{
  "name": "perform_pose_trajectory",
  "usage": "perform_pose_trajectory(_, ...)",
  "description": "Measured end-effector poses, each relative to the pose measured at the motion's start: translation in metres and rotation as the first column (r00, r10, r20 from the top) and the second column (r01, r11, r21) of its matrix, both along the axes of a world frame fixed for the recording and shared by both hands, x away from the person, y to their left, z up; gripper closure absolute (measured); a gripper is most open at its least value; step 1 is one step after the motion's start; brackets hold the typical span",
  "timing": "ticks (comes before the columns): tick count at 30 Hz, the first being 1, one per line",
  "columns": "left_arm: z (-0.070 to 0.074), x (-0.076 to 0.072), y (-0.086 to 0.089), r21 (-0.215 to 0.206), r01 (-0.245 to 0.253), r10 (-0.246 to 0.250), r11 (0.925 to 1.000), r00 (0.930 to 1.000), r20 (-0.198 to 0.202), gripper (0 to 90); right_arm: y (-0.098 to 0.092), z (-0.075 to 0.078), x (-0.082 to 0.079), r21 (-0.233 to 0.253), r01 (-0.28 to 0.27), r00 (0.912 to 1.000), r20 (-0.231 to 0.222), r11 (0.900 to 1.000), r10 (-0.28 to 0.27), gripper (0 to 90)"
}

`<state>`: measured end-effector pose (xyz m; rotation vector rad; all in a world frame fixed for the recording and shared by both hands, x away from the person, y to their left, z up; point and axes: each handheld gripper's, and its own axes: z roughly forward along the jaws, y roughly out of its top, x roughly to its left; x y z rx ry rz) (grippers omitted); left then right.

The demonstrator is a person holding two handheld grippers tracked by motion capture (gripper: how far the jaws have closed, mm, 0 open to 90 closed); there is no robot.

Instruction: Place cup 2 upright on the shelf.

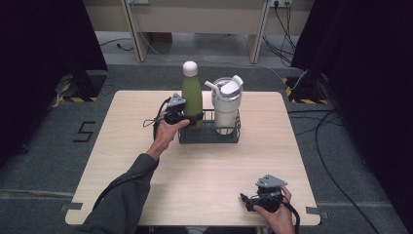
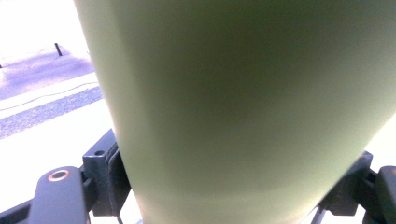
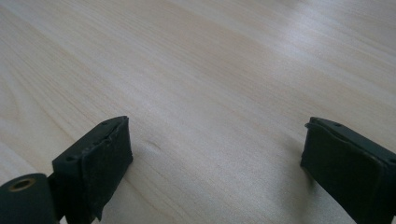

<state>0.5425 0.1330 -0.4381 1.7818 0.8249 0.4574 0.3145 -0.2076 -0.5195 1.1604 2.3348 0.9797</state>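
No brand or lettering shows on the green bottle (image 1: 192, 95). The left gripper (image 1: 191, 119) clamps its lower body, a jaw pressed on either side. The bottle stands upright, white cap up, in the left end of the black wire rack (image 1: 209, 135) beside a white tumbler (image 1: 226, 105). The right gripper (image 1: 247, 201) rests spread wide and empty near the table's (image 1: 204, 170) front edge.

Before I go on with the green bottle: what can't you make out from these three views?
- Green bottle base, high view: hidden by the wire rack and left gripper.
- Bottle cap, left gripper view: cut off by the top edge.
- Tumbler contents, high view: lid covers them.
- Right gripper jaws, high view: too small.
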Motion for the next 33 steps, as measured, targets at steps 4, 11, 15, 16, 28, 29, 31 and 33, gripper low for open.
perform_pose_trajectory(4,-0.005,-0.001,0.0,0.011,-0.003,0.003,0.9999,1.0,-0.002,20.3,0.0,0.0,0.0,0.001,0.0,1.0,-0.001,1.0,0.0,8.5)
perform_pose_trajectory(11,-0.01,-0.003,-0.002,0.021,-0.001,0.001,0.9998,1.0,-0.007,20.2,0.0,0.0,0.0,-0.001,-0.001,1.0,-0.001,1.0,0.001,8.5)
perform_pose_trajectory(15,-0.013,-0.001,-0.004,0.02,-0.002,0.002,0.9998,0.9999,-0.01,20.2,0.0,0.0,0.0,0.001,0.002,1.0,-0.003,1.0,-0.002,8.4)
perform_pose_trajectory(16,-0.014,-0.001,-0.004,0.018,-0.003,0.004,0.9998,0.9999,-0.011,20.3,0.0,0.0,0.0,0.0,0.001,1.0,-0.003,1.0,-0.001,8.3)
perform_pose_trajectory(28,-0.017,-0.003,-0.002,-0.01,-0.007,0.007,0.9999,1.0,0.001,20.2,0.0,0.0,0.0,0.001,0.002,1.0,-0.003,1.0,-0.002,8.3)
perform_pose_trajectory(29,-0.018,-0.003,-0.002,-0.011,-0.007,0.007,0.9999,1.0,0.003,20.2,0.0,0.0,0.0,0.001,0.002,1.0,-0.003,1.0,-0.002,8.3)
perform_pose_trajectory(31,-0.018,-0.004,-0.001,-0.013,-0.004,0.004,0.9999,1.0,0.007,20.2,0.0,0.0,0.0,0.001,0.003,1.0,-0.004,1.0,-0.003,8.3)
perform_pose_trajectory(33,-0.019,-0.005,-0.001,-0.011,-0.002,0.002,0.9999,0.9999,0.011,20.1,0.0,0.0,0.0,0.001,0.002,1.0,-0.003,1.0,-0.002,8.3)
